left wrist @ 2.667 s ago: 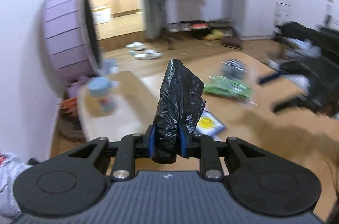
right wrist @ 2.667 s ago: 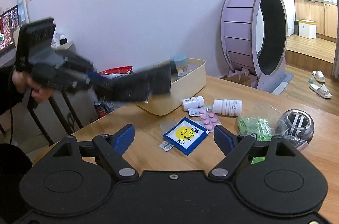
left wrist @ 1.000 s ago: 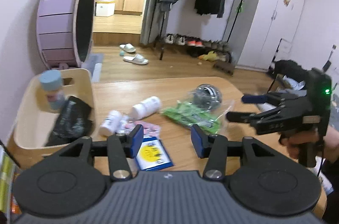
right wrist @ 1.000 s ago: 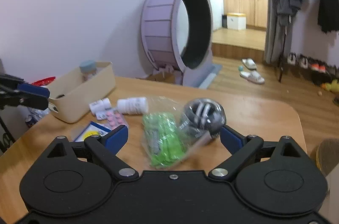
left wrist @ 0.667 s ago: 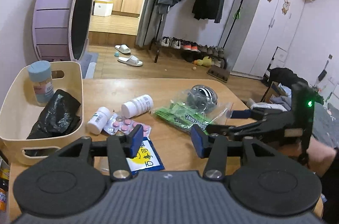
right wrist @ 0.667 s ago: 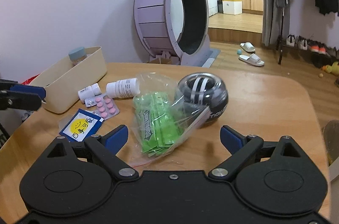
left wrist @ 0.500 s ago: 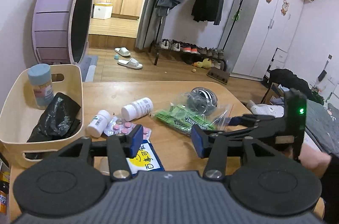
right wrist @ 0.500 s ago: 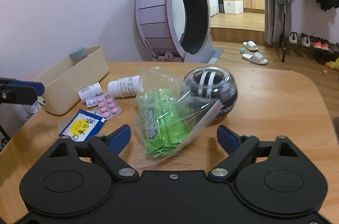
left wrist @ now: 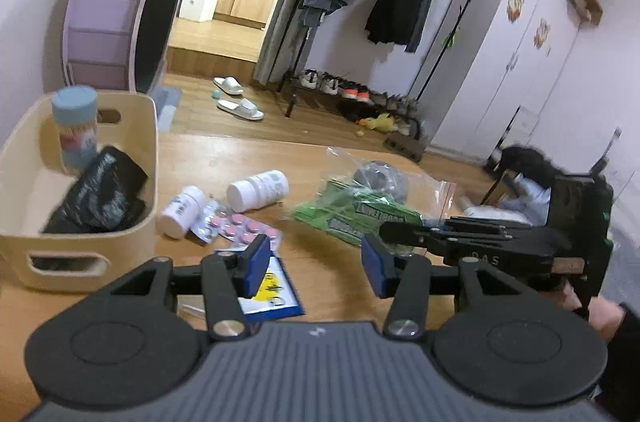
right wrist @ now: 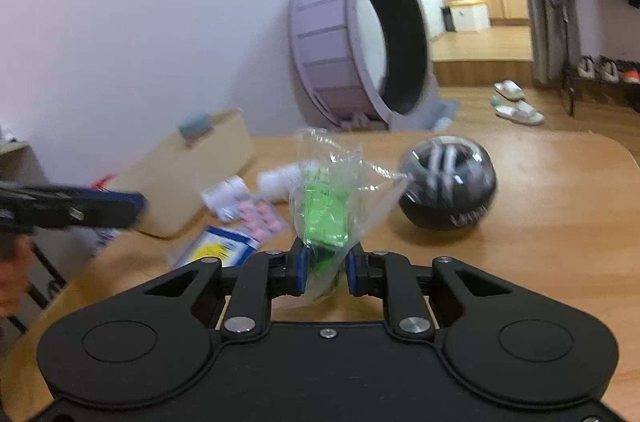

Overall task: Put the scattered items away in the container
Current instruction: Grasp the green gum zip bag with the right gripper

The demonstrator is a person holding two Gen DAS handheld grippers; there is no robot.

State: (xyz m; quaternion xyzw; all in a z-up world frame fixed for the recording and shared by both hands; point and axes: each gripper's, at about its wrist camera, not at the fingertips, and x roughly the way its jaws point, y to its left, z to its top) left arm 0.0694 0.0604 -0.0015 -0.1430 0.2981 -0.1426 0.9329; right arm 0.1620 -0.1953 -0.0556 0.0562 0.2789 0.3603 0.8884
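Two grippers over wooden table (left wrist: pixel 320 158): right gripper (right wrist: pixel 325 268) clenched on clear bag of green packets (right wrist: pixel 326 206), raised off the tabletop, black ball (right wrist: pixel 448 182) just beside it; left gripper (left wrist: pixel 312 262) released, holding nothing. Beige bin (left wrist: pixel 132 222) at table's left edge: blue-capped bottle (left wrist: pixel 76 126) upright, black plastic bag (left wrist: pixel 100 194) beside it. Loose near bin: two white bottles (left wrist: pixel 256 190), pink blister pack (left wrist: pixel 236 226), yellow-and-blue sachet (left wrist: pixel 272 286). Bare wood along the far edge
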